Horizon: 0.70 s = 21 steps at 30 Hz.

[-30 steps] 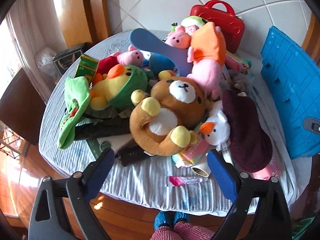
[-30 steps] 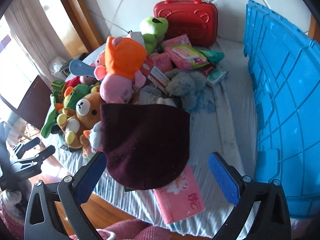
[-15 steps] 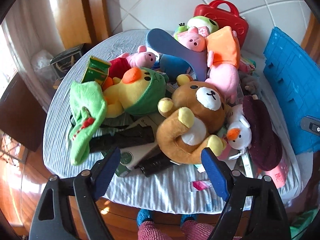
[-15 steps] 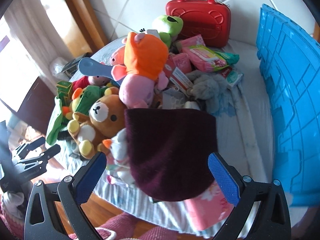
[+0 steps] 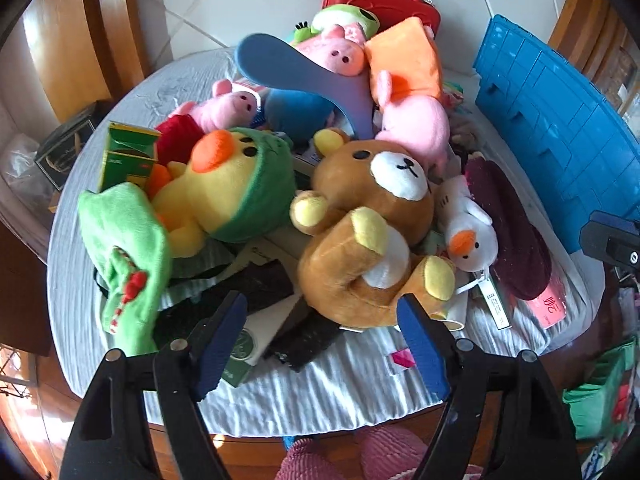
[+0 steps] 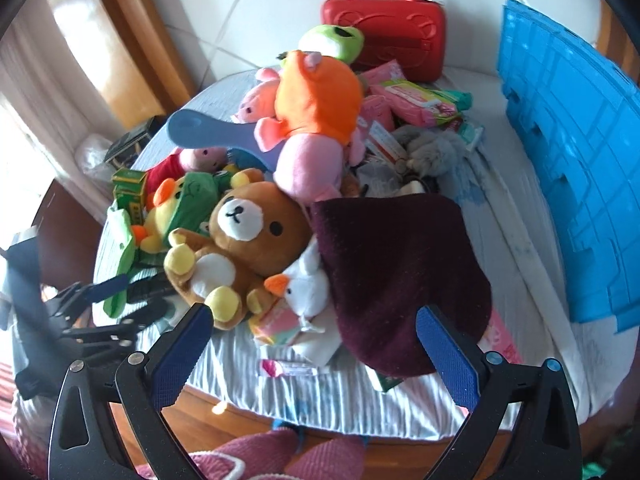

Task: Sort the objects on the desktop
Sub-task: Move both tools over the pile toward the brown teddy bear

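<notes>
Plush made up most of the heap in the left wrist view. The left gripper (image 5: 322,334) hovered at the near edge of the table (image 5: 168,80), jaws spread wide and holding nothing, with the brown bear (image 5: 368,240) lying just beyond and between its fingers. A yellow duck in a green hood (image 5: 224,196) leaned against the bear's left side, a small white duck (image 5: 468,236) against its right, and dark flat items lay under it. Lifting the bear would likely have dragged or tipped those neighbours, and the white duck sat near enough to the edge to roll off. A partial pinch on soft stuffing could also have slipped.

Seen from the right wrist, the right gripper (image 6: 310,350) was likewise wide open and empty, near the maroon cloth (image 6: 400,276) that draped over a pink packet (image 6: 506,346) at the table edge. Pulling the cloth risked sweeping that packet to the floor. The blue crate (image 6: 572,160) stood well to the right, so any carry passed over clutter. The left gripper (image 6: 104,304) showed close by at the left; both reaching for the bear might have collided.
</notes>
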### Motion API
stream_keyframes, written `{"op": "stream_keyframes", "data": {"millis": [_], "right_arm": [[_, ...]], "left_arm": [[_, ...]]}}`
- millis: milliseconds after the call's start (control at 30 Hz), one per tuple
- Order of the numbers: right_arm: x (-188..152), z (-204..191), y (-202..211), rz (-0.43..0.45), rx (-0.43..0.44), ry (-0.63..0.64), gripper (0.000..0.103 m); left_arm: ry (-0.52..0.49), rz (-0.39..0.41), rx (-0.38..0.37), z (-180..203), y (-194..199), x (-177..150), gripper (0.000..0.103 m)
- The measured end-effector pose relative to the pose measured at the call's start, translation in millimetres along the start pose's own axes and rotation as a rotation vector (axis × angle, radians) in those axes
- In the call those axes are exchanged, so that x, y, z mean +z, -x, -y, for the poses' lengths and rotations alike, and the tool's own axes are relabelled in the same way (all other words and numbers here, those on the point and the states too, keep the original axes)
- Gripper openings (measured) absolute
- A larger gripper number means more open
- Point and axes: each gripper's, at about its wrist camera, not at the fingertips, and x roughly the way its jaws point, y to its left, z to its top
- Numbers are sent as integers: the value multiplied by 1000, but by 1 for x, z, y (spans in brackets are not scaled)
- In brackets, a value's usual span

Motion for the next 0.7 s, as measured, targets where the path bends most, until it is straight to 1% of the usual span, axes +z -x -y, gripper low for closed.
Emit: {"op": "stream_keyframes", "data": {"millis": [67, 133, 167, 200, 233, 333, 400, 467, 533, 567, 600, 700], "right_arm": [[4, -3, -6, 1, 11, 33, 100], [9, -3, -15, -11, 32, 64, 82], [11, -2, -21, -23, 47, 78, 76], [14, -1, -26, -34, 64, 98, 67], [17, 1, -31, -45, 83, 124, 63], [28, 5, -44, -80, 144, 217, 63], [34, 6, -48, -89, 161, 275, 63], [40, 8, -53, -104, 179, 319, 63], [45, 8, -58, -124, 208, 349, 63], [48, 8, -61, -131, 216, 365, 63], [49, 7, -62, -136, 224, 381, 63], [54, 4, -70, -150, 245, 411, 65]], "left_arm": [[19, -8, 7, 5, -5, 0, 77], [53, -17, 18, 10, -10, -1, 77], [73, -17, 22, 13, -12, 0, 77], [102, -14, 31, 17, -14, 0, 77], [129, -7, 42, 21, -14, 1, 77], [238, 14, 63, 33, -14, 3, 77], [291, 22, 73, 45, -17, 2, 77], [329, 8, 69, 53, -24, 1, 77], [376, -26, 65, 57, -37, -1, 77], [391, -41, 75, 57, -44, -2, 77], [402, -56, 104, 56, -51, -3, 77], [397, -63, 152, 48, -55, -7, 78]]}}
